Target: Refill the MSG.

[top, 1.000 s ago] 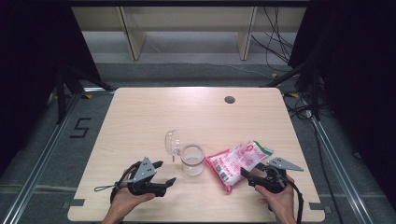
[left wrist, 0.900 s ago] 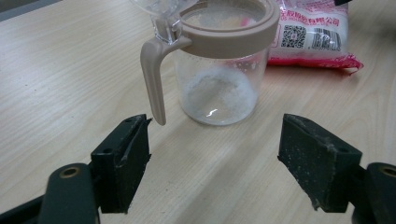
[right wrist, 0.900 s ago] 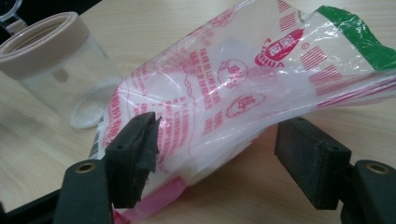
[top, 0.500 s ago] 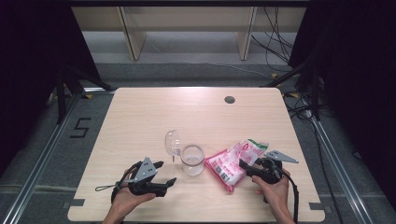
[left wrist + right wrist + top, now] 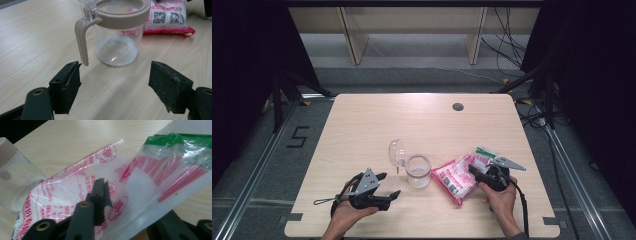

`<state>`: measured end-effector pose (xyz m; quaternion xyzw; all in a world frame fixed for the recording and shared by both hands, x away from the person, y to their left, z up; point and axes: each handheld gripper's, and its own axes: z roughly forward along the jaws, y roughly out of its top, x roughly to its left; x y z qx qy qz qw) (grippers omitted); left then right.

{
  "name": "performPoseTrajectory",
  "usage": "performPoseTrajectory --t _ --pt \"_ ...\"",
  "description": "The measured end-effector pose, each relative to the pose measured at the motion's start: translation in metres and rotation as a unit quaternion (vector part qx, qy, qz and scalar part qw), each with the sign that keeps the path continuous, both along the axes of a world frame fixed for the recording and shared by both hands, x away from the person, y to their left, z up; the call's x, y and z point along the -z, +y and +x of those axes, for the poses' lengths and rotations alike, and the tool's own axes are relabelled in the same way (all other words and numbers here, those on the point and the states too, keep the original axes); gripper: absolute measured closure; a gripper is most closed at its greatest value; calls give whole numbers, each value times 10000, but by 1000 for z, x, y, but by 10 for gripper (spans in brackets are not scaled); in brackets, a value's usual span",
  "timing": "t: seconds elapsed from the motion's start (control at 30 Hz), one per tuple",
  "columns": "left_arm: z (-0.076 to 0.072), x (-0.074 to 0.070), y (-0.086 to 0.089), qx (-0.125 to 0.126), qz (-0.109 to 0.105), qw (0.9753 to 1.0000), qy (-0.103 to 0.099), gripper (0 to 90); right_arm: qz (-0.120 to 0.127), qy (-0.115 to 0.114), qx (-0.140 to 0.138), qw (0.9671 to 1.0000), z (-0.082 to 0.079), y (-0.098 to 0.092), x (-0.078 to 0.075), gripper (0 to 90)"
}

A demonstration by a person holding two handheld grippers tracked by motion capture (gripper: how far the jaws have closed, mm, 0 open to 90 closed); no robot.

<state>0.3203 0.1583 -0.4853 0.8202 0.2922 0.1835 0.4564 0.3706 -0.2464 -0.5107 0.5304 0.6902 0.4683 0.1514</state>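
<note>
On the wooden table point(image 5: 362, 125) lies a pink bag point(image 5: 458, 176) with Chinese print and a QR code. Right gripper point(image 5: 475, 171) pinches this bag. Left gripper point(image 5: 389, 186) has jaws spread near the glass jar point(image 5: 418, 171).

On the table point(image 5: 362, 125), the jar point(image 5: 418, 171) stands between the two grippers, ahead of and to the right of the left gripper point(image 5: 388, 186), just past its open jaws. In the left gripper view the jar's handle point(image 5: 82, 41) hangs down toward the jaw on that view's left. The jar's lid point(image 5: 396, 152) stands tipped back at the far left of the jar's rim. The bag point(image 5: 460, 174) lies to the right of the jar, just beside it, with its right end at the right gripper point(image 5: 474, 171). In the right gripper view the bag's film passes between that gripper's jaws.
</note>
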Motion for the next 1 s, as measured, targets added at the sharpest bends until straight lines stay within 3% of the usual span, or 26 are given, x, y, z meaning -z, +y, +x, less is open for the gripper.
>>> performPoseTrajectory --t 0.03,0.07,0.1,0.13,0.3,0.37,0.4,0.5,0.53,0.57,0.6,0.7,0.73,0.77,0.8,0.83,0.87,1.0 --pt "-1 1 -1 -61 -115 9998 146 247 93 108 63 9999 -1 1 -1 752" --pt "-1 1 -1 -79 -64 9999 88 247 110 92 46 9999 -1 1 -1 781" --pt "-1 1 -1 -55 -65 9999 75 247 -33 -69 -44 10000 1 -1 0 799" --pt "-1 1 -1 -55 -65 9999 75 247 126 60 -3 9999 0 1 -1 814" --pt "-2 -1 -2 -46 -150 9998 128 247 118 -158 -89 9998 1 0 -1 880" --pt "-2 -3 -1 -22 -260 9996 130 247 79 -187 -48 9998 1 1 -3 898" --pt "-3 -3 -1 -32 -290 9995 133 247 -107 -259 -167 9995 3 -2 -4 900" --pt "-3 -4 1 23 -276 9995 120 244 -251 -406 -189 9987 3 -1 -7 900" --pt "-3 -4 0 21 -284 9995 110 244 -103 -182 -41 9998 0 4 -9 900" --pt "-3 -3 -1 43 -267 9996 83 244 -222 -333 -104 9991 1 3 -9 900" --pt "-3 -3 -2 22 -289 9995 105 244 -204 -325 -88 9992 1 4 -9 900" --pt "-2 -2 -3 114 -215 9997 36 244 -348 -588 -240 9974 2 2 -13 900" --pt "-3 -1 -4 28 -259 9996 108 245 -307 -523 -168 9980 -1 5 -17 900" --pt "-3 -1 -5 -6 -289 9995 132 246 -380 -719 -253 9964 0 4 -19 900" --pt "-3 -1 -5 -6 -289 9995 132 248 -311 -665 -227 9970 -3 6 -23 900" --pt "-4 0 -6 28 -254 9996 111 248 -384 -878 -310 9949 -2 6 -26 900" --pt "-4 0 -8 16 -294 9995 140 248 -366 -821 -332 9954 -5 7 -31 900" --pt "-8 -2 -19 94 -337 9993 91 251 -419 -1152 -453 9914 -10 12 -48 900"
